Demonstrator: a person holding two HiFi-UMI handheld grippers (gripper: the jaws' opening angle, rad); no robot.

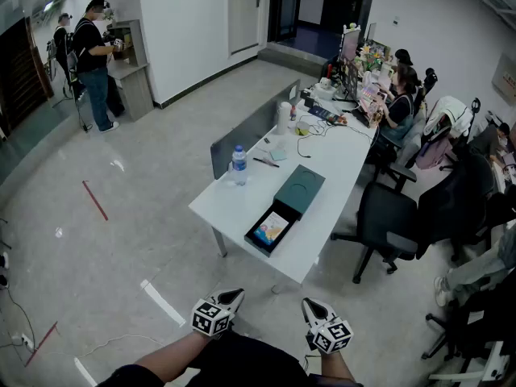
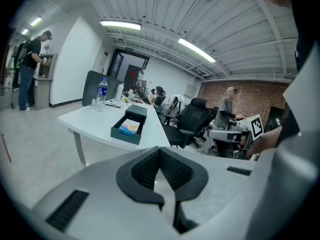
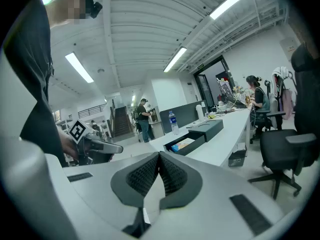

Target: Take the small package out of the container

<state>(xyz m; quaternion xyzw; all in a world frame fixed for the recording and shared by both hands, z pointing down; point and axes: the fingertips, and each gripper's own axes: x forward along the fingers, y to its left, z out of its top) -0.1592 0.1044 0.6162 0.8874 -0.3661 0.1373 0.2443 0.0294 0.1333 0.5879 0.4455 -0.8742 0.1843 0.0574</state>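
Note:
A dark green open box lies near the front end of a long white table, with a small colourful package inside; its lid lies just behind it. The same box and package show in the left gripper view, and the box in the right gripper view. My left gripper and right gripper are held low near my body, well short of the table. Both are shut with nothing between their pads. The left gripper and right gripper point toward the table.
A water bottle, cables and desk clutter lie farther along the table. A grey divider lines its left side. Black office chairs stand to the right, where people sit. A person stands at a counter far left. Red tape marks the floor.

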